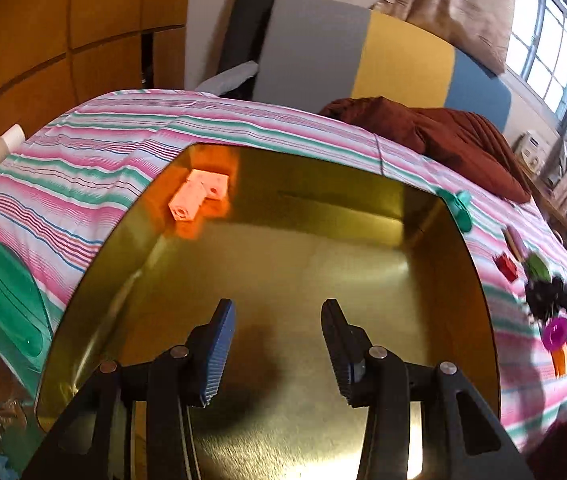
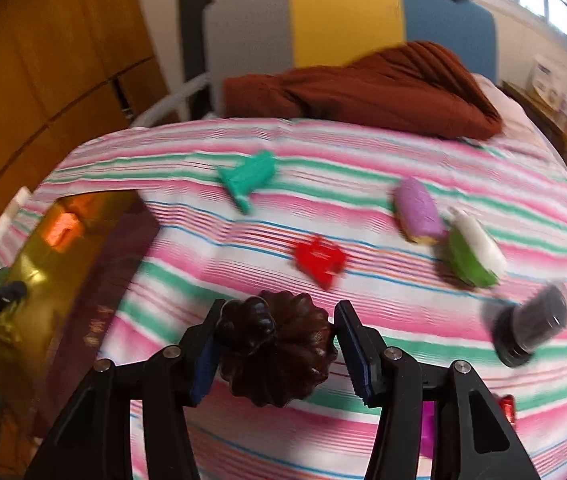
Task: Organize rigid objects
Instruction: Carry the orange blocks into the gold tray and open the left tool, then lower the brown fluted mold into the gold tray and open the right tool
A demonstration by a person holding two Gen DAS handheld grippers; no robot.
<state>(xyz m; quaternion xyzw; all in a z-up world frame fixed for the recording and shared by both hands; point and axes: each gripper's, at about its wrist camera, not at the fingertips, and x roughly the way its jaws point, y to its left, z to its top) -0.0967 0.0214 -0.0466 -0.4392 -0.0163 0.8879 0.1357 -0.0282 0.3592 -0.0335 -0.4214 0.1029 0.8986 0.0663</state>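
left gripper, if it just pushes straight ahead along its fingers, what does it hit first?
Likely the bare gold floor of the tin: the left gripper is open over it with nothing between the fingers. The orange blocks sit off to the left, in the far corner. Depth is hard to judge.

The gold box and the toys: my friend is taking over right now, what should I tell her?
Left gripper: open, hanging over the gold box, holding nothing.
Right gripper: jaws shut on the dark brown fluted toy, above the striped cloth.
Done: two orange blocks lie in the box's far corner.
Left: box the brown toy, then the teal piece, red piece, purple piece, green-and-white piece and black cylinder.
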